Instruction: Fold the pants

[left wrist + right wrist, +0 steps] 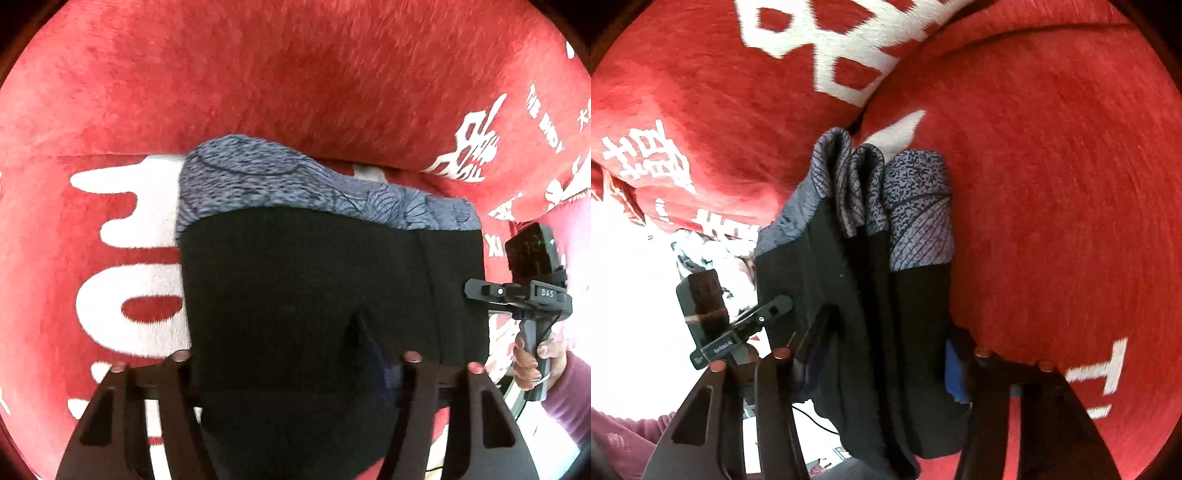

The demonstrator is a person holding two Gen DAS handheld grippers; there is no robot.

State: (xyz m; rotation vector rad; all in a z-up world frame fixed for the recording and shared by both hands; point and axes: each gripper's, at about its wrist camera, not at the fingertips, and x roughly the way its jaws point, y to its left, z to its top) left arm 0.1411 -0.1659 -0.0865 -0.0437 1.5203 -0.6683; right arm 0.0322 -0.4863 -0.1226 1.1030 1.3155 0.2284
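2 grippers, left gripper (295, 360) and right gripper (882, 356), each stand spread around the black pants (325, 291) at frame center, over the red blanket (295, 74); whether either pinches cloth is unclear.

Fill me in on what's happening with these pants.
A person is folding a pair of black pants with a blue-grey patterned band on a red blanket with white lettering, one handheld tool in each hand. The pants hang in front of both cameras, bunched into vertical folds in the right wrist view. The left tool and right tool each have cloth between wide-set fingers; whether either grips it is unclear. The fold is not finished.
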